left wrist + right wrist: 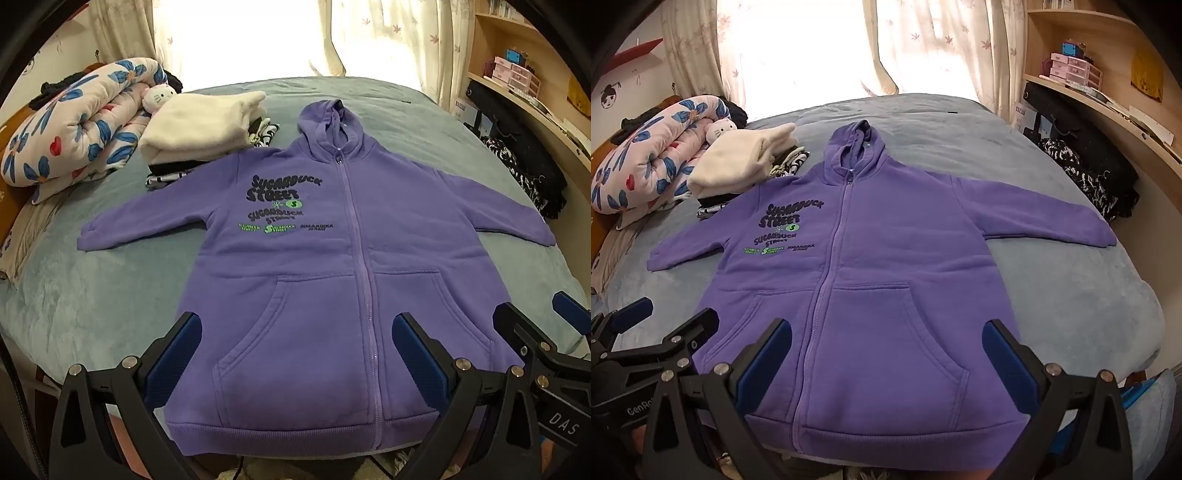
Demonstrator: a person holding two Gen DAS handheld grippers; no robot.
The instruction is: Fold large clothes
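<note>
Left wrist view: left gripper [297, 345] hangs over the lower front of the hoodie [325, 266], jaws spread wide, nothing between them.
Right wrist view: right gripper [886, 345] hangs over the other pocket, jaws likewise wide and empty.
Hoodie: purple, zipped, laid face up on the bed [92, 295]; hem nearest both grippers, hood farthest ahead.
Sleeves: spread out to either side, ahead of the grippers; likely flattened this way so each can be folded inward.
Grippers' stance: side by side above the hem, tilted down; seemingly poised to choose grab points, with no fold made yet.
Folded pile [207, 125]: cream and patterned clothes stacked ahead and to the left of the left gripper, probably finished pieces set clear.
Quilt [74, 125]: flowered, rolled up, farther left beyond the pile.
Shelf [1108, 99]: far right of the right gripper, off the bed.
</note>
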